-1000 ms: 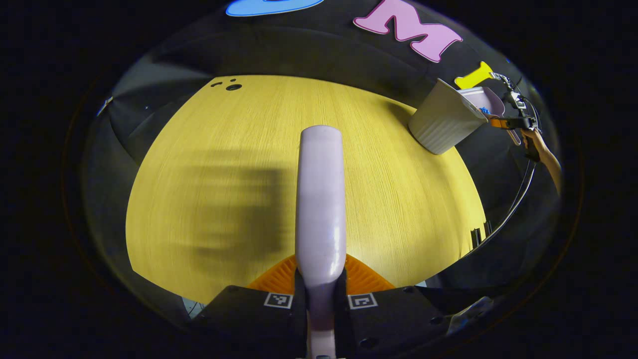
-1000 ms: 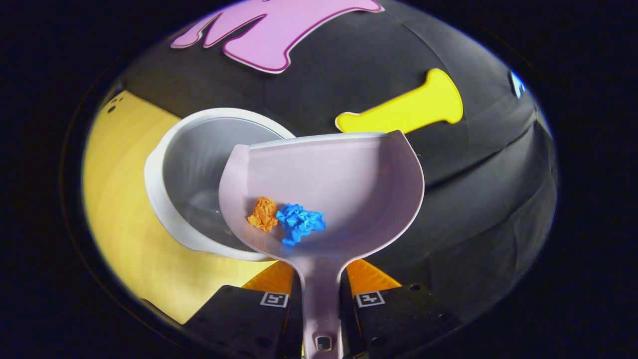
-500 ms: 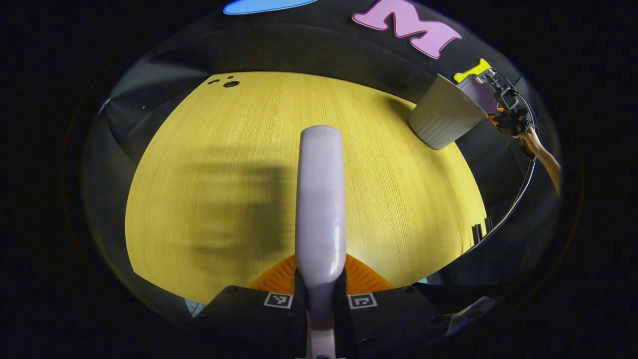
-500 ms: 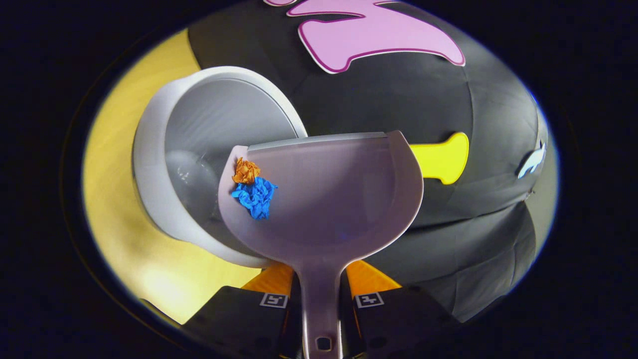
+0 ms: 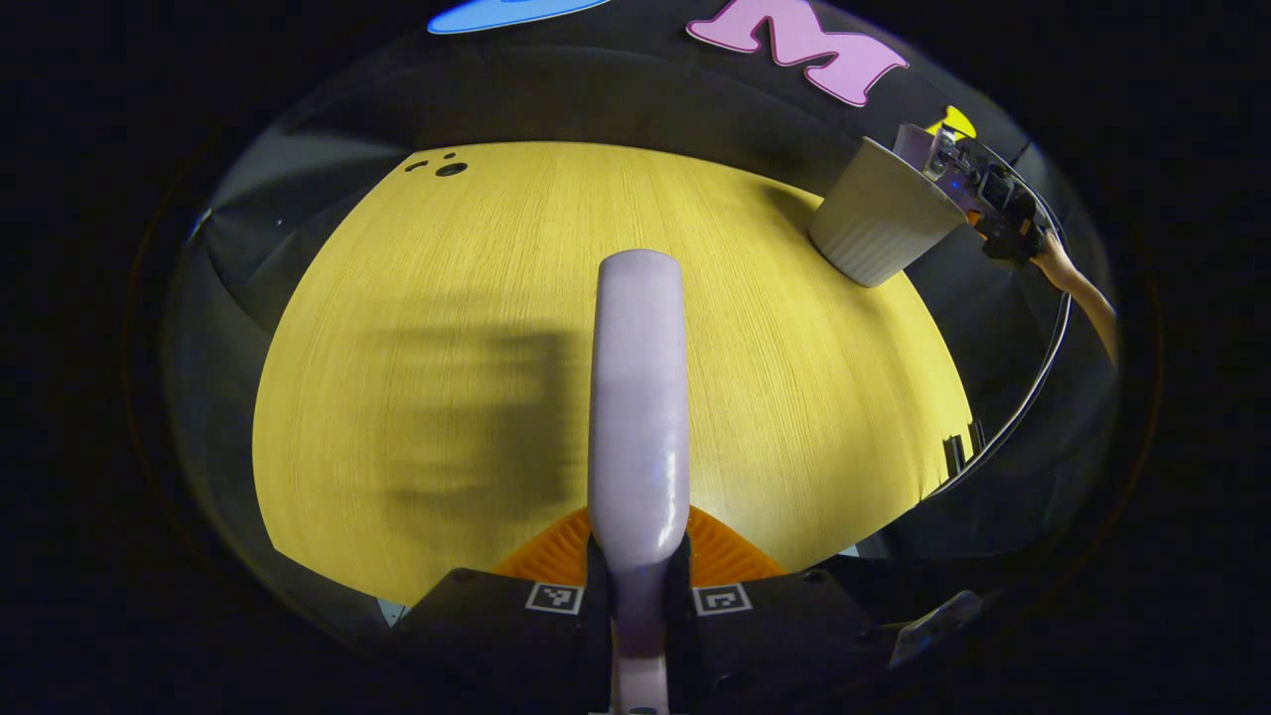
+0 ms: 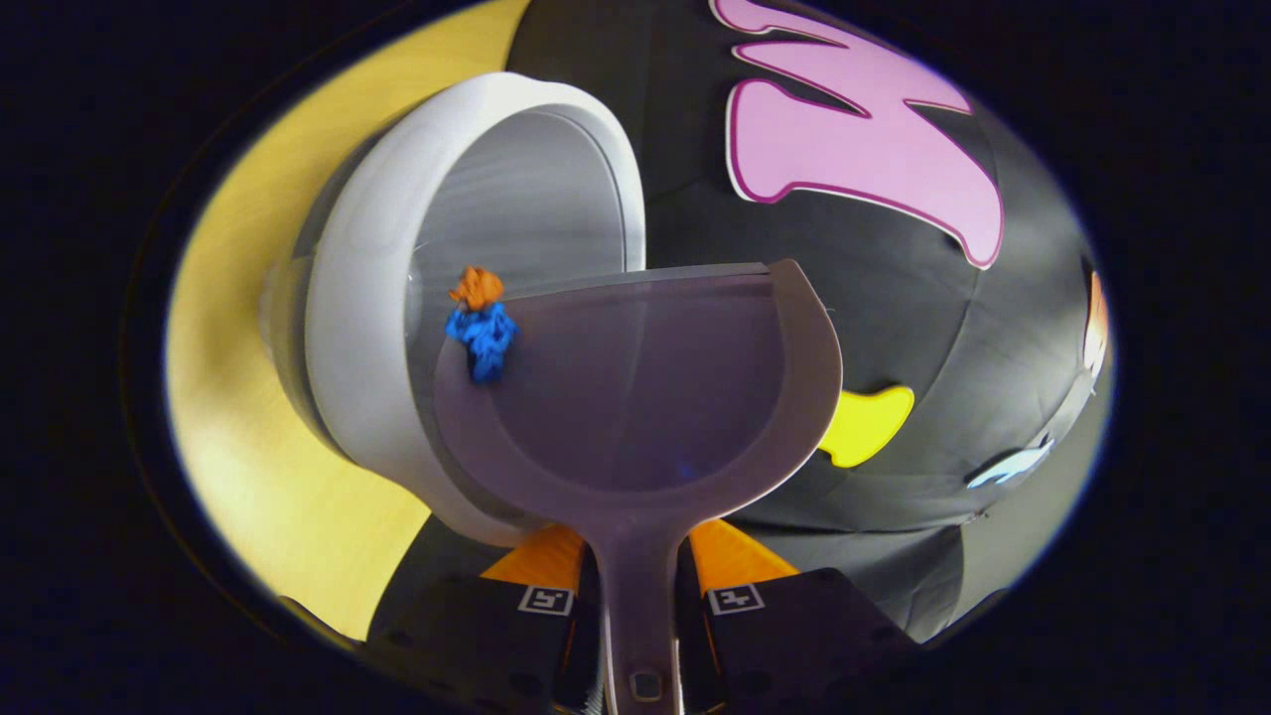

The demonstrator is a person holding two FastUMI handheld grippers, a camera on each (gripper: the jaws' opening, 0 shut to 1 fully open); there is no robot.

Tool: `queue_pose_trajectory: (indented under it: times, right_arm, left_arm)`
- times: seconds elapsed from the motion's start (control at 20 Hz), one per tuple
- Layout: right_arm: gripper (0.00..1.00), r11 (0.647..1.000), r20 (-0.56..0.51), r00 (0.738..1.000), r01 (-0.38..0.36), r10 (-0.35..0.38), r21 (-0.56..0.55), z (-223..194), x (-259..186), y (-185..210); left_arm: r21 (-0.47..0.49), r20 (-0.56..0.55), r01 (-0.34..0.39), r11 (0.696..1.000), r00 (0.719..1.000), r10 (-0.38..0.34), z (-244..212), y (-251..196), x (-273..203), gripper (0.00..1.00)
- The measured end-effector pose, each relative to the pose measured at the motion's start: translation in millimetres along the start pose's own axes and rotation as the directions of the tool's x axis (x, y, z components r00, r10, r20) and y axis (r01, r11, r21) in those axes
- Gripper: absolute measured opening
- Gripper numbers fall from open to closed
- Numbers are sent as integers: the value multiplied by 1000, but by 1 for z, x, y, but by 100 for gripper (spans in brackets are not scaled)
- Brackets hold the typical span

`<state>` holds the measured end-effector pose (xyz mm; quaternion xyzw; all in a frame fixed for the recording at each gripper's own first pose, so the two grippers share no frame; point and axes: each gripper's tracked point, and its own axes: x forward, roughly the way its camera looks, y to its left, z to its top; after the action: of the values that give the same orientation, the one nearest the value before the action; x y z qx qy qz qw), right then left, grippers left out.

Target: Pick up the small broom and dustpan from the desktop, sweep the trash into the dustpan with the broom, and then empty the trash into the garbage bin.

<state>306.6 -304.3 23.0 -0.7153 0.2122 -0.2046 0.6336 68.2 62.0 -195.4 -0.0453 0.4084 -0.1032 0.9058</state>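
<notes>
— Lilac plastic, that is the smooth rounded broom handle (image 5: 637, 397); it runs straight ahead from between the left gripper (image 5: 636, 581)'s 2 fingers, which are clamped on its narrow lower end, 1 on each side.

— What lies past the handle's tip?

— Beyond and below it spreads the yellow wood-grain desktop (image 5: 775, 377), with a blurred grey shadow to the left of the handle. Far ahead and to the right of the fingers stands the pale ribbed garbage bin (image 5: 874, 223), near the desktop's far edge.

— And the other hand?

— In the left gripper view, the right gripper (image 5: 998, 204) sits just beside the bin's rim, on its right, held by a person's hand (image 5: 1058, 268).

— What is it grasping?

— The lilac plastic dustpan (image 6: 645, 397). In the right gripper view its flat handle passes between the 2 fingers (image 6: 740, 601), which are closed tight against both sides of it. The pan fans out ahead of them.

— Where is the trash?

— 2 crumpled paper scraps, an orange paper wad (image 6: 477, 288) above a blue paper wad (image 6: 482, 333), touching each other, cling at the pan's left front corner, ahead and to the left of the fingers.

— And the bin from that side?

— Its open white mouth (image 6: 526, 209) lies just behind that corner, with the pan's left edge overlapping the rim; the orange wad shows against the bin's grey inside.
</notes>
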Motion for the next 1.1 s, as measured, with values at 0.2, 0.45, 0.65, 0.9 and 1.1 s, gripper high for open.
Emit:
queue_pose_trajectory:
  times: [0.2,0.45,0.65,0.9,1.1]
  right_arm:
    - [34,992,-25,997,-75,78,101,0,-1,4]
    - [34,922,-16,986,-149,166,357,6,-5,1]
    - [34,786,8,979,-170,205,595,7,-15,-27]
    - [34,621,75,972,-200,223,758,14,-22,-49]
    - [34,439,189,957,-271,221,857,43,-35,-66]
  left_arm:
    - [16,7,-4,1000,1000,4,3,-1,-1,26]
    - [-4,21,-1,1000,1000,1,5,-2,-8,26]
    - [-18,63,-3,1000,998,4,15,1,-23,26]
    - [1,125,-41,999,991,40,34,13,-46,26]
    - [11,176,-45,999,984,43,47,11,-61,26]
